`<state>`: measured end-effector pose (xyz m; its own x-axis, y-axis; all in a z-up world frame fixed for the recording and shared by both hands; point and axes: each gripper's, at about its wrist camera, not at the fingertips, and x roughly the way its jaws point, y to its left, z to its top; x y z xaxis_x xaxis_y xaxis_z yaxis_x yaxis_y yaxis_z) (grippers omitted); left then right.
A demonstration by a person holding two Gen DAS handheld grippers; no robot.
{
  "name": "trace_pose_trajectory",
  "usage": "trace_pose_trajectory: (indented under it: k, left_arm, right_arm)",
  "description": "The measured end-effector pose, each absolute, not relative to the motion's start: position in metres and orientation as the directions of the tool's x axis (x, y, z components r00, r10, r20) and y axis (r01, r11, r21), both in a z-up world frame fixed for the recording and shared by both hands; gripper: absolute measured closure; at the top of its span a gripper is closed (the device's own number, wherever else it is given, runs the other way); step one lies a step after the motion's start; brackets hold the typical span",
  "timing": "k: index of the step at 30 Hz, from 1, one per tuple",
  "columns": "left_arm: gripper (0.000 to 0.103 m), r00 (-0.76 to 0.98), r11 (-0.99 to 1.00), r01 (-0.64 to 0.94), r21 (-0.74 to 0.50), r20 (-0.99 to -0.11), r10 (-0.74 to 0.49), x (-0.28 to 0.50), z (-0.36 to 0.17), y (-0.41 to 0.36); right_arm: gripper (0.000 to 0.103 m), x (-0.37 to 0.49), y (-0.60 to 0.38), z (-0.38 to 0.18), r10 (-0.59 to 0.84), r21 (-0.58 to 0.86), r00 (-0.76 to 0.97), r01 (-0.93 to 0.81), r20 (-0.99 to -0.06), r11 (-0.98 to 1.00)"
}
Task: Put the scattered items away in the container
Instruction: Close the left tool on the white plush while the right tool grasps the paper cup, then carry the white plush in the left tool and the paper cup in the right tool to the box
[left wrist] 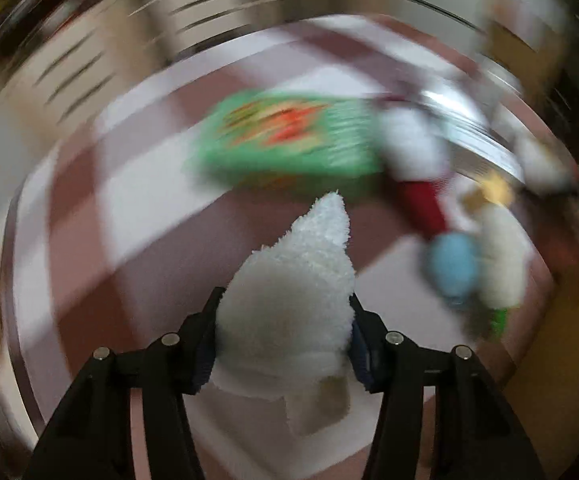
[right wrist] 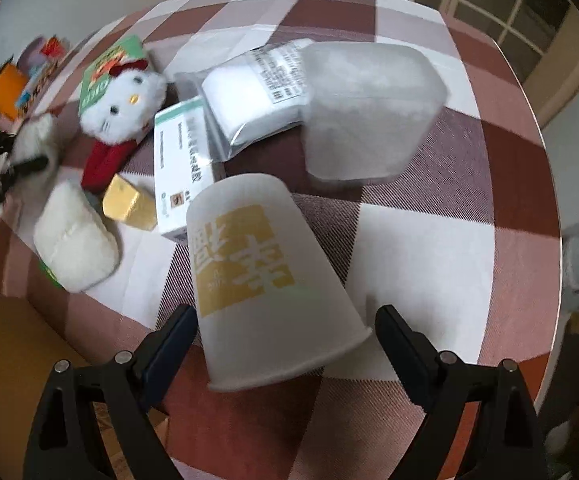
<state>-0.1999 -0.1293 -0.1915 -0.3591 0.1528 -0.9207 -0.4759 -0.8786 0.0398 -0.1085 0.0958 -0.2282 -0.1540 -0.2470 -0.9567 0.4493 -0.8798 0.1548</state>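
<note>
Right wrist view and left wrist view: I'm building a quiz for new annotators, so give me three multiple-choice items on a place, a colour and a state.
1. Where does the paper cup lie?
A. between the right gripper's open fingers
B. on the green box
C. inside a basket

2. What colour is the block printed on the cup?
A. blue
B. yellow
C. black

3. The left gripper is:
A. empty
B. shut on the white fluffy toy
C. holding a spoon

Answers: 1 A, the cup lies on its side between the fingers, untouched; 2 B, the print is yellow; 3 B, both pads press the toy.
</note>
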Motion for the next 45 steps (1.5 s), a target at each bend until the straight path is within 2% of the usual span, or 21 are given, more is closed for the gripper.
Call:
trace_pose_trajectory:
  k: [2,3,4,5,7,8,9,10,11,13,19,30,37,38,45]
  left_arm:
    - [0.036,-0.377,-0.935,-0.354,-0.025,-0.911,0.167,-0.196,-0.189,-0.153]
    - [0.022,-0.382,-0.953,-0.301,-0.048,-0.909,0.166,-0.195,-0.188,-0.162]
    - [0.014,-0.387,-0.963,-0.265,-0.056,-0.908,0.160,-0.194,-0.188,-0.166]
    - [0.013,-0.391,-0.967,-0.247,-0.063,-0.907,0.159,-0.192,-0.188,-0.168]
    - [0.013,-0.381,-0.965,-0.252,-0.065,-0.910,0.161,-0.194,-0.190,-0.167]
    - [0.014,-0.377,-0.962,-0.267,-0.056,-0.913,0.157,-0.194,-0.191,-0.164]
    - [0.016,-0.381,-0.958,-0.285,-0.043,-0.912,0.154,-0.194,-0.191,-0.160]
    - [0.032,-0.384,-0.952,-0.305,-0.030,-0.911,0.152,-0.194,-0.191,-0.156]
    - [0.042,-0.376,-0.943,-0.333,-0.021,-0.914,0.153,-0.194,-0.191,-0.151]
    - [0.043,-0.380,-0.935,-0.356,0.007,-0.915,0.138,-0.194,-0.189,-0.145]
    - [0.044,-0.359,-0.957,-0.274,-0.099,-0.912,0.197,-0.188,-0.178,-0.161]
    - [0.044,-0.354,-0.999,0.019,-0.042,-0.935,0.033,-0.136,-0.166,-0.242]
    - [0.044,-0.439,-0.991,0.130,0.042,-0.893,-0.095,-0.056,-0.109,-0.290]
    - [0.044,-0.452,-0.990,0.137,0.041,-0.887,-0.099,-0.043,-0.098,-0.292]
    - [0.043,-0.533,-0.991,0.129,0.039,-0.840,-0.103,0.048,-0.032,-0.268]
  right_arm:
    - [0.011,-0.109,0.083,-0.233,-0.206,0.096,-0.167,0.503,-0.964,-0.859]
    - [0.011,-0.108,0.077,-0.235,-0.178,0.059,-0.178,0.528,-0.968,-0.847]
    - [0.012,-0.107,0.070,-0.237,-0.153,0.023,-0.188,0.558,-0.970,-0.830]
    - [0.013,-0.106,0.066,-0.236,-0.157,0.013,-0.199,0.580,-0.967,-0.815]
    - [0.018,-0.108,0.059,-0.234,-0.141,-0.017,-0.210,0.611,-0.968,-0.792]
    - [0.032,-0.109,0.057,-0.233,-0.148,-0.013,-0.208,0.620,-0.967,-0.785]
    - [0.037,-0.109,0.056,-0.232,-0.164,0.006,-0.194,0.627,-0.967,-0.779]
    - [0.039,-0.111,0.055,-0.231,-0.171,0.025,-0.173,0.629,-0.970,-0.777]
    - [0.040,-0.110,0.054,-0.231,-0.174,0.031,-0.165,0.633,-0.971,-0.773]
    - [0.041,-0.107,0.054,-0.232,-0.184,0.054,-0.140,0.635,-0.973,-0.770]
    - [0.041,-0.102,0.069,-0.231,-0.249,0.164,-0.092,0.533,-0.964,-0.830]
    - [0.041,-0.105,0.122,-0.230,-0.226,0.167,-0.164,0.311,-0.960,-0.936]
    - [0.041,-0.084,0.170,-0.173,-0.212,0.135,-0.310,0.253,-0.927,-0.958]
    - [0.041,-0.076,0.198,-0.157,-0.215,0.132,-0.331,0.255,-0.919,-0.958]
    - [0.041,-0.010,0.213,-0.072,-0.253,0.134,-0.440,0.283,-0.862,-0.950]
